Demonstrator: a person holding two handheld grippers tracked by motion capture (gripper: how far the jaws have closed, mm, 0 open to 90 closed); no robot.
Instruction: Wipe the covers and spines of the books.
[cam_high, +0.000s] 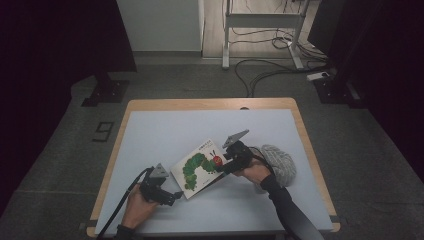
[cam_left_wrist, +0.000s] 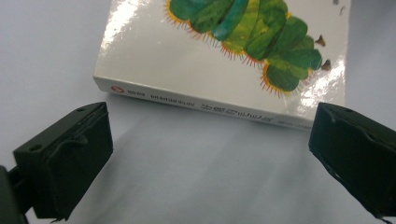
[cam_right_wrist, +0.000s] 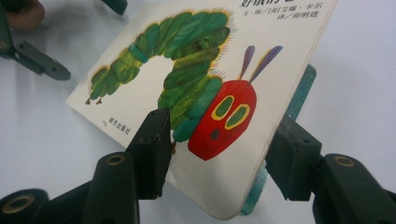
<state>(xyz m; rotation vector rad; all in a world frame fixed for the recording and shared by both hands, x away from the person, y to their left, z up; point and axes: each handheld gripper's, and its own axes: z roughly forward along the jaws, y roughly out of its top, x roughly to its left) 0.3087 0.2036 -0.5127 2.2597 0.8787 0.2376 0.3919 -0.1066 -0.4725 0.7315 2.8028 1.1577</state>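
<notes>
I see the picture book (cam_high: 199, 167) lying low and centre in the high view, on the pale blue-grey table top (cam_high: 165, 130), turned at an angle so its spine faces the lower left of the frame. Its white cover shows a green caterpillar with a red head.

My right gripper (cam_high: 226, 167) sits at the book's right edge, just right of centre in that view. In the right gripper view the front cover (cam_right_wrist: 201, 93) is lifted off the pages and stands tilted between my two jaws: one jaw lies on top of the cover at lower left, next to the caterpillar's red face, and the other sits behind the cover at the right, with a teal page edge (cam_right_wrist: 299, 93) showing past it. The jaws stand at a narrow gap with the cover between them; I cannot tell for sure that both pads press on it.

My left gripper (cam_high: 172, 196) rests at the lower left of the high view, just off the book's near corner. In the left gripper view its jaws stand wide apart with nothing between them, and the book's spine (cam_left_wrist: 205, 106) runs across the middle of the frame beyond them, close but not touched.

A grey knitted cap (cam_high: 278, 162) lies on the table right of the book, just behind my right hand (cam_high: 256, 172)
</notes>
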